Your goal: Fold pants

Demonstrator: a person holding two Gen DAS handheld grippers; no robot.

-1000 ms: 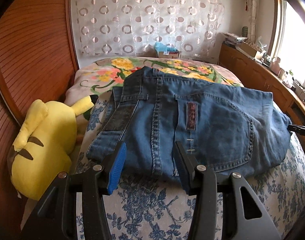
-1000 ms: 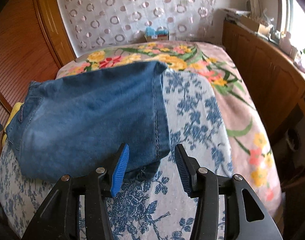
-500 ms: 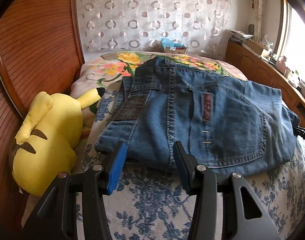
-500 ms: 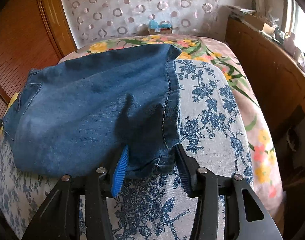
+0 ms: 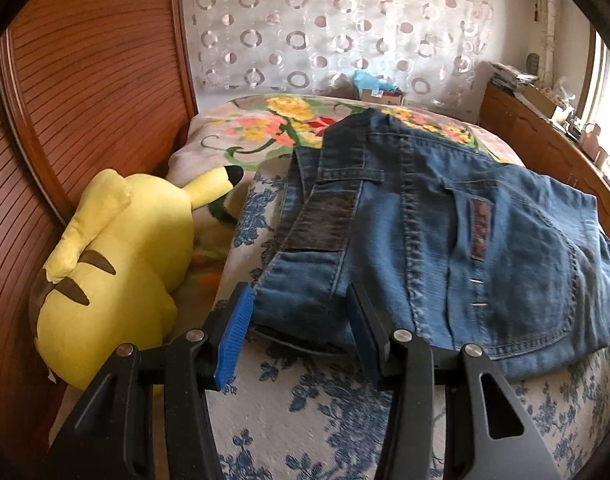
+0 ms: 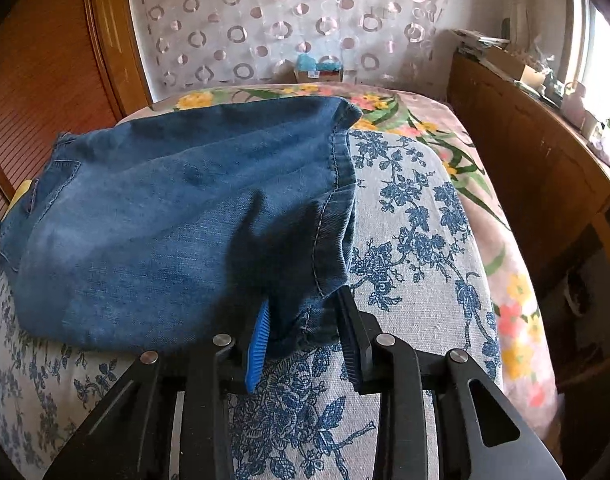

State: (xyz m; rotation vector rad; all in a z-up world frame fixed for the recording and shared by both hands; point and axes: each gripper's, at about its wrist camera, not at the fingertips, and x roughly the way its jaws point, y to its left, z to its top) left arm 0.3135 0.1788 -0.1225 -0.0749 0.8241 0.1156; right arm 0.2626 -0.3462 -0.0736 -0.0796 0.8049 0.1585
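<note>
Blue denim pants (image 5: 445,232) lie folded on the blue-flowered bed cover (image 5: 325,412). In the left wrist view the waistband end with a dark patch and back pocket faces me. My left gripper (image 5: 301,320) is open, its fingers straddling the near waistband corner. In the right wrist view the pants (image 6: 177,216) show their leg-hem end. My right gripper (image 6: 305,324) is open, its fingers around the near hem corner, the denim between them.
A yellow plush toy (image 5: 113,272) lies left of the pants against the wooden headboard (image 5: 85,80). A small box (image 5: 379,94) sits at the bed's far end by the curtain. A wooden cabinet (image 6: 545,168) runs along the right side.
Both grippers have moved forward onto the pants. The left one now straddles the waistband corner, and the right one has the hem corner between its fingers.
</note>
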